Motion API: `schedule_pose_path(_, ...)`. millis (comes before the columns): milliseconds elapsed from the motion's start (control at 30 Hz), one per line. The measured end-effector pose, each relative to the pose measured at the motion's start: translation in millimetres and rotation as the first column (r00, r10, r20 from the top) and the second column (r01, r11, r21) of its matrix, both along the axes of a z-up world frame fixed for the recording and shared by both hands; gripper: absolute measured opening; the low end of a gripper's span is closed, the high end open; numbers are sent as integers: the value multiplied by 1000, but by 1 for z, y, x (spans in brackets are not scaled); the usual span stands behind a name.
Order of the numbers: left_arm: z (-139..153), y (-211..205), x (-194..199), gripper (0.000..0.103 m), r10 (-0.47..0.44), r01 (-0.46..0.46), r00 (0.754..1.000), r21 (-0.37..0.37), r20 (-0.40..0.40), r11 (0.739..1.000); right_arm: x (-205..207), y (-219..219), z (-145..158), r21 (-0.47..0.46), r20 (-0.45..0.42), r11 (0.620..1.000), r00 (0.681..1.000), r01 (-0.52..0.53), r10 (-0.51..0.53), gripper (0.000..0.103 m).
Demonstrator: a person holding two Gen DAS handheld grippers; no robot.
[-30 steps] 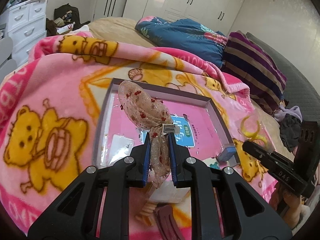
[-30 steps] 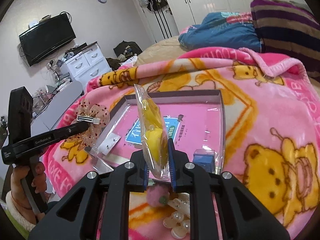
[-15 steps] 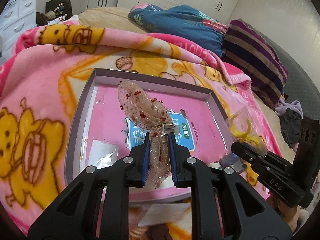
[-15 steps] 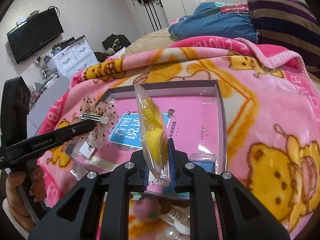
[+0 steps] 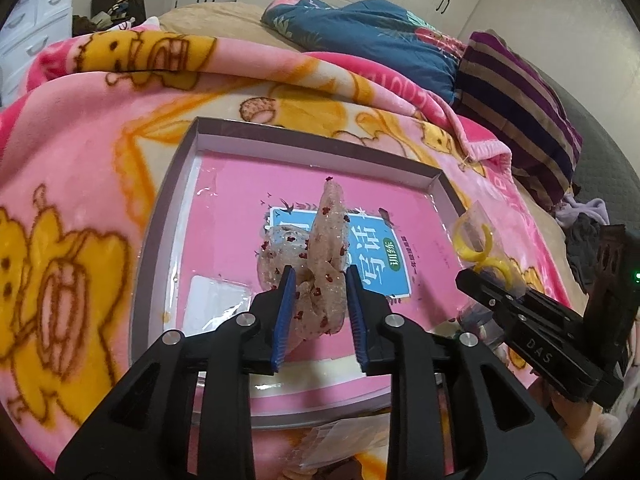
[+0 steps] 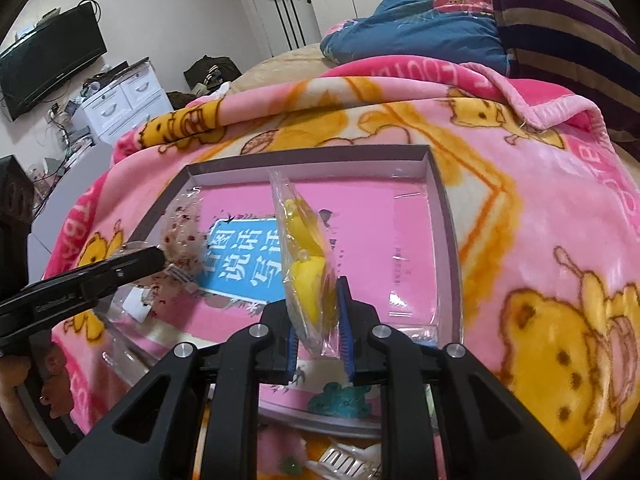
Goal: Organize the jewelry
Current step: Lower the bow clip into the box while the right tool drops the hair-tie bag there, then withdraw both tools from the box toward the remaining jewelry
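So there are two claws over one shallow grey-rimmed box tray [image 5: 160, 216] sitting on a pink teddy-bear blanket [image 5: 68, 184] on the bed. One pink booklet with a blue label [image 5: 384, 264] lies flat inside the tray.

Two jewelry pieces in play. First, a sheer beige hair bow with red dots [image 5: 320, 264]: it's between the fingers of the left claw [image 5: 320, 292], hanging low over the middle of the tray, right above the blue label. The left claw's jaws have just been opening, and now there's a visible gap on each side, so the blue pads [image 5: 285, 312] don't look like they're squeezing the bow, which sags between them.

Second, a clear plastic bag with yellow hair clips [image 6: 308, 276] inside. The right claw [image 6: 320, 312] is clamped tight on the lower end of that bag, which stands up above the near half of the tray, to the right of the bow.

Farther back on the bed there's one blue quilt [image 5: 372, 44] and one purple striped pillow [image 5: 520, 112].
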State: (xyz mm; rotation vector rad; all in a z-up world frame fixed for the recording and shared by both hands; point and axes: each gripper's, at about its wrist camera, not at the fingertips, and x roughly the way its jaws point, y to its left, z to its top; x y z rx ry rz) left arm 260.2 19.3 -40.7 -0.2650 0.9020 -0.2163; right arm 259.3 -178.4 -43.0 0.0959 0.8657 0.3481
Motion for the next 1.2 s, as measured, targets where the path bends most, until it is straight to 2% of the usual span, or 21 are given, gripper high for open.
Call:
schedule_pose_path(100,0,2,-1,26,9,-9,1000,8,1,1000,3,-1,-2,0,-9,1000,1000,3,-3,19)
schedule_pose_path(267,0,3,-2,29,15,-15,1000,13,2,1000,-1,-1,1,12,-8,1000,1000,-4,4,36)
schedule_pose_path(367,2,6,-5,35,22,-22,1000,8,10,1000,-6,-5,4,28,-2,1000,1000,0,0,43)
schedule_pose_path(667,16,15,-14,42,47,-47,998,-5,46,999,-26,-26,27,90,45,996,998,27,-31,58)
schedule_pose_path(733,20,16,-18,46,57,-57,997,-4,52,998,-30,-31,31,97,53,995,998,38,-43,63)
schedule_pose_path(800,25,19,-22,60,68,-67,996,-3,60,998,-34,-37,36,109,65,993,996,52,-60,70)
schedule_pose_path(867,30,21,-26,62,73,-72,995,-9,75,997,-40,-42,42,116,83,991,994,58,-68,75)
schedule_pose_path(967,41,26,-34,70,93,-93,991,-7,99,996,-47,-46,49,117,105,991,992,63,-75,82)
schedule_pose_path(1067,50,31,-43,82,112,-110,986,-19,122,994,-57,-50,56,116,132,991,988,62,-77,86)
schedule_pose_path(1200,62,35,-56,89,124,-123,980,-18,154,992,-69,-56,64,124,155,991,985,59,-78,87)
